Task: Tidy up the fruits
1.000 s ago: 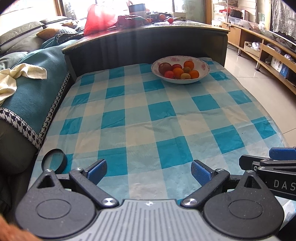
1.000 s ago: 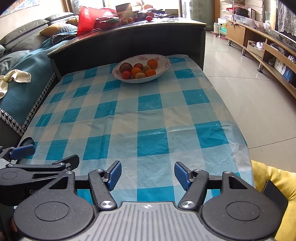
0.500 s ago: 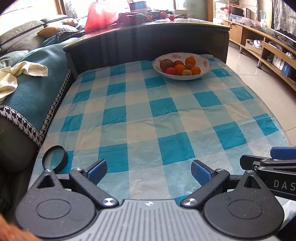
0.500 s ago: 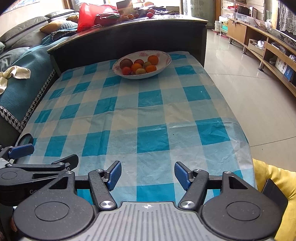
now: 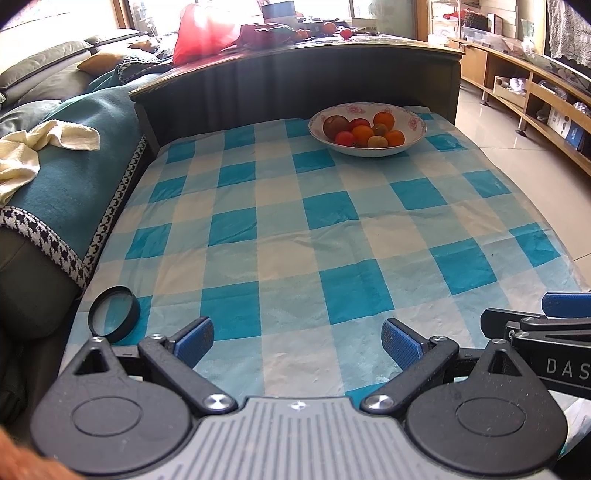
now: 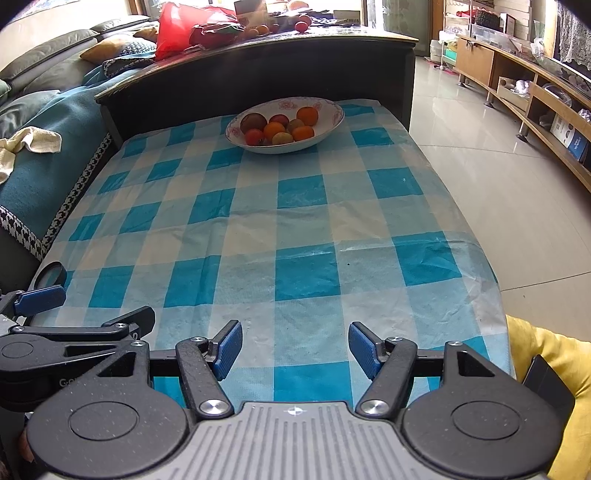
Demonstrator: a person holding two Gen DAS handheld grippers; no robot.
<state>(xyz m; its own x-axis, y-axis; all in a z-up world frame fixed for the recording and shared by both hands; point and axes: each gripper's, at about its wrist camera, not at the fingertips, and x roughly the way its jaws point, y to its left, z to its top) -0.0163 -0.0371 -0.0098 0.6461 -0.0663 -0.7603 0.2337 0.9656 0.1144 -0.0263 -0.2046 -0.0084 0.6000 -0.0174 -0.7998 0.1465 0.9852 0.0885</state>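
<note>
A white floral bowl (image 5: 413, 122) (image 6: 328, 110) holds several fruits at the far end of the blue-checked table: oranges (image 5: 362, 133) (image 6: 274, 130), a dark brown fruit (image 5: 336, 124) (image 6: 253, 122) and red ones (image 5: 345, 138). My left gripper (image 5: 297, 341) hangs open over the near edge with nothing between its blue pads. Beside it, my right gripper (image 6: 295, 349) is open and empty too, far from the bowl. Each gripper's side shows in the other's view.
A black-rimmed round lens (image 5: 113, 308) (image 6: 51, 274) lies at the table's near left corner. A sofa with a teal blanket (image 5: 74, 166) runs along the left. A dark counter (image 5: 295, 74) with a red bag (image 5: 199, 33) stands behind the bowl. Tiled floor (image 6: 498, 177) and shelving lie right.
Both views have tilted slightly, so the bowl sits a little higher in the pictures. Both grippers stay open and empty.
</note>
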